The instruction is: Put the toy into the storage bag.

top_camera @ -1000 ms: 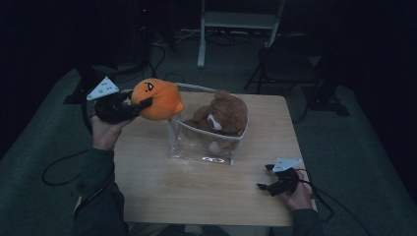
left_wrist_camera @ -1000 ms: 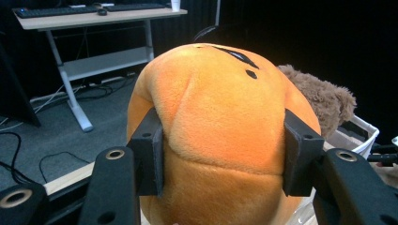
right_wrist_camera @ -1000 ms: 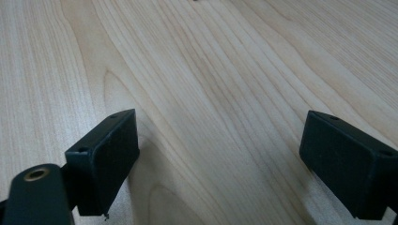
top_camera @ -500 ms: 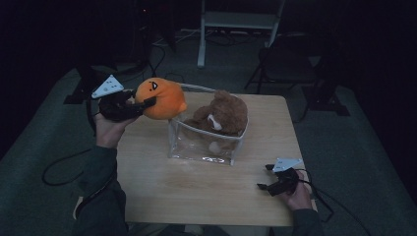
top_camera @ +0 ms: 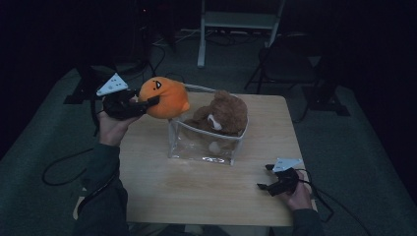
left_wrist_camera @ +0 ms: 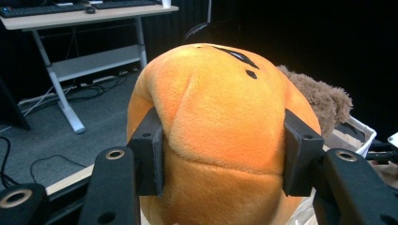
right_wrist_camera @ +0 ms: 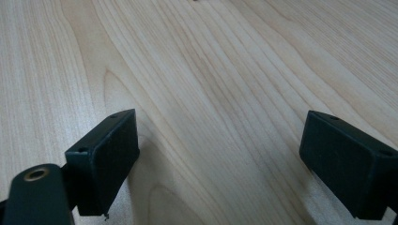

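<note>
An orange plush toy (top_camera: 164, 97) with a black stitched face hangs in the air at the left rim of a clear plastic bin (top_camera: 204, 142). My left gripper (top_camera: 147, 102) is shut on it; in the left gripper view both pads press into the orange plush toy (left_wrist_camera: 220, 126) from either side. A brown teddy bear (top_camera: 221, 115) sits inside the bin, and its fur (left_wrist_camera: 324, 96) shows behind the orange toy. My right gripper (top_camera: 263, 178) rests low on the wooden table (top_camera: 196, 187) at the front right, open, with bare wood (right_wrist_camera: 220, 117) between its pads.
The bin stands near the middle of the table, toward the back. A metal desk frame (top_camera: 236, 19) and a dark folding chair (top_camera: 290, 69) stand on the floor beyond the table. Cables trail from both grippers off the table's front corners.
The left gripper has carried the orange toy slightly to the right, closer over the bin's left rim. The right gripper has stayed where it was.
</note>
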`<state>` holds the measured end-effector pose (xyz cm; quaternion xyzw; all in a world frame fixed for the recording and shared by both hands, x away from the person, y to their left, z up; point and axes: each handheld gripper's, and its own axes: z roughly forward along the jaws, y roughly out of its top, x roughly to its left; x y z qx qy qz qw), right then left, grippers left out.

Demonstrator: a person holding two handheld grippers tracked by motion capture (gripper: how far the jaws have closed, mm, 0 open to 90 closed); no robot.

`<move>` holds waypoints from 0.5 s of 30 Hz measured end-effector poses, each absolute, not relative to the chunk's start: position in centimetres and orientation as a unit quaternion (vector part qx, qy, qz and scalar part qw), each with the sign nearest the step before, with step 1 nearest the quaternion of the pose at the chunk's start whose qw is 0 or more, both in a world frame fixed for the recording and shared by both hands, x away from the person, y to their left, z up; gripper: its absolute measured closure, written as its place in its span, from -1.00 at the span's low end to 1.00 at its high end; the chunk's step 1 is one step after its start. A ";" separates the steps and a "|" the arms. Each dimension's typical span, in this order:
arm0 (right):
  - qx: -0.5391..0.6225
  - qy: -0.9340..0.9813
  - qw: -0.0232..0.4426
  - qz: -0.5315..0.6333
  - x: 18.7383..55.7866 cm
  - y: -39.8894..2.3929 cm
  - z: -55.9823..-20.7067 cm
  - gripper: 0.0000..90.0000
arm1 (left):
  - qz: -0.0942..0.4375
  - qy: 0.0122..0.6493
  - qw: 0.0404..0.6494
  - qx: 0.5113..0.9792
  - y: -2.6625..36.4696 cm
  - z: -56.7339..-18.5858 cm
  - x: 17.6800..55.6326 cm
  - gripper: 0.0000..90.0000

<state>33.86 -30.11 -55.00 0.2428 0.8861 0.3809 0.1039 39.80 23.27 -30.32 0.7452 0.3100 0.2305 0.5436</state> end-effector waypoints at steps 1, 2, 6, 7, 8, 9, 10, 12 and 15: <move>0.243 0.886 0.104 0.381 33.9 -30.1 -55.0 -0.74 | 0.229 0.309 0.544 0.745 23.2 -30.3 39.9 0.01; 0.243 0.886 0.104 0.381 33.9 -30.1 -55.0 -0.74 | 0.228 0.308 0.545 0.745 23.1 -30.4 39.9 0.01; 0.243 0.886 0.104 0.381 33.9 -30.1 -55.0 -0.74 | 0.225 0.307 0.543 0.749 22.8 -30.5 40.2 0.01; 0.243 0.886 0.104 0.381 33.9 -30.1 -55.0 -0.74 | 0.224 0.308 0.543 0.748 22.7 -30.5 40.2 0.01; 0.243 0.886 0.104 0.381 33.9 -30.1 -55.0 -0.74 | 0.224 0.307 0.544 0.749 22.6 -30.6 40.3 0.01; 0.243 0.886 0.104 0.381 33.9 -30.1 -55.0 -0.74 | 0.223 0.306 0.544 0.749 22.6 -30.6 40.4 0.01; 0.243 0.886 0.104 0.381 33.9 -30.1 -55.0 -0.74 | 0.222 0.306 0.544 0.749 22.5 -30.6 40.4 0.01; 0.243 0.886 0.104 0.381 33.9 -30.1 -55.0 -0.74 | 0.221 0.305 0.545 0.749 22.4 -30.6 40.5 0.01; 0.243 0.886 0.104 0.381 33.9 -30.1 -55.0 -0.74 | 0.220 0.305 0.546 0.749 22.2 -30.5 40.6 0.01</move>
